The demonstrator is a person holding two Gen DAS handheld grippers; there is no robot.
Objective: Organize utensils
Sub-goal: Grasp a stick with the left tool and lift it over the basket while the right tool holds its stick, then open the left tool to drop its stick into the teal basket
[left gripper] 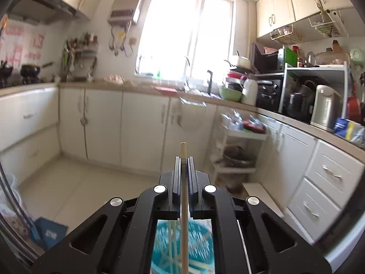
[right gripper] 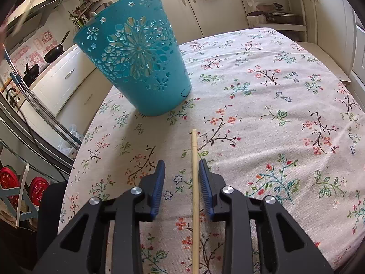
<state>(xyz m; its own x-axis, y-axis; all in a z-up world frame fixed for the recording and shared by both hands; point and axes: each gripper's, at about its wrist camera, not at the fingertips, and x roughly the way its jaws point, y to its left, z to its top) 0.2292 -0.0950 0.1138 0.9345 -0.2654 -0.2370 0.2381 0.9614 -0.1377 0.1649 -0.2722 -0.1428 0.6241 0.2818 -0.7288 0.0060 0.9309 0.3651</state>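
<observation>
- My left tongs (left gripper: 183,159) are clamped on one chopstick (left gripper: 183,182); its blunt end sticks out just past the tips and the rest of it runs back under the tongs.
- Below those tongs I see the blue basket (left gripper: 182,246) with more pale sticks lying crossed inside it, so this chopstick hangs over the basket's mouth.
- My right tongs (right gripper: 181,166) stand wide apart, low over the table (right gripper: 273,114) with its flowered cloth.
- A second chopstick (right gripper: 194,182) lies between the two fingers, close beside the right-hand one; I cannot tell whether it touches.
- The basket (right gripper: 134,54) stands at the far left of the table, apart from this chopstick.
- I judge the chopstick light, stiff and thin, and smooth enough to roll or slip sideways when pinched.
- It lies flat on soft cloth, so I would take it near the middle and square to the pads.
- The basket looks like light plastic with cut-out holes; a careless knock could tip it.
</observation>
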